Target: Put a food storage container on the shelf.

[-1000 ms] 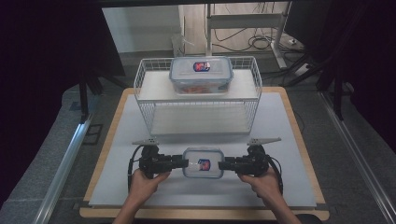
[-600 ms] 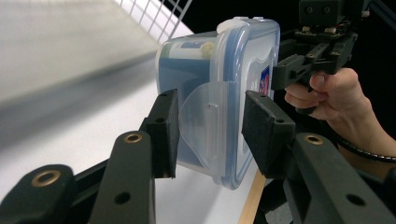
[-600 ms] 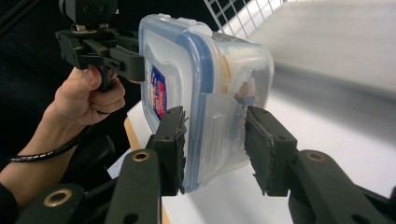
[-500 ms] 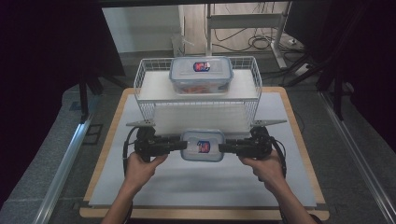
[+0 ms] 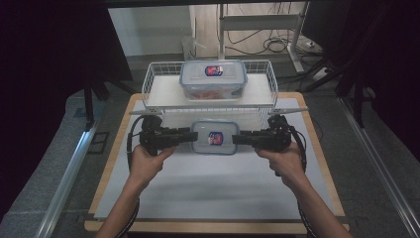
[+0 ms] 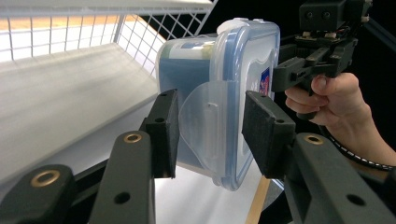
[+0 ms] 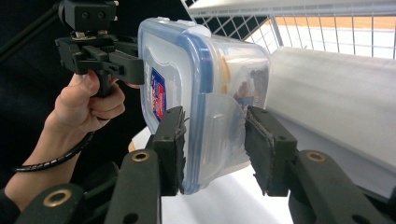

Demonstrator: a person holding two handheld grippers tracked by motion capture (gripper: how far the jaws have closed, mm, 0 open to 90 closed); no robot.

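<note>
A clear plastic container with a blue-rimmed lid [image 5: 214, 137] hangs in the air just in front of the white wire rack [image 5: 148, 94]. My left gripper [image 5: 193, 137] is shut on its left end and my right gripper [image 5: 236, 139] on its right end. In the left gripper view the container [image 6: 224, 70] stands on edge, and the pads [image 6: 164, 126] clamp it across the latch flap. In the right gripper view the pads [image 7: 170, 140] clamp the container [image 7: 187, 65] over the opposite flap. A second, similar container [image 5: 213, 79] rests on top of the rack.
The rack stands at the far half of the white mat [image 5: 208, 193], which lies on a wooden board [image 5: 111, 148]. A lower shelf [image 6: 56, 88] lies under the rack's top. Dark curtains, metal rails and cables surround the table.
Both grippers have lifted the container off the mat and carried it up and away from the person, toward the front of the rack. The container on top of the rack has not moved.
</note>
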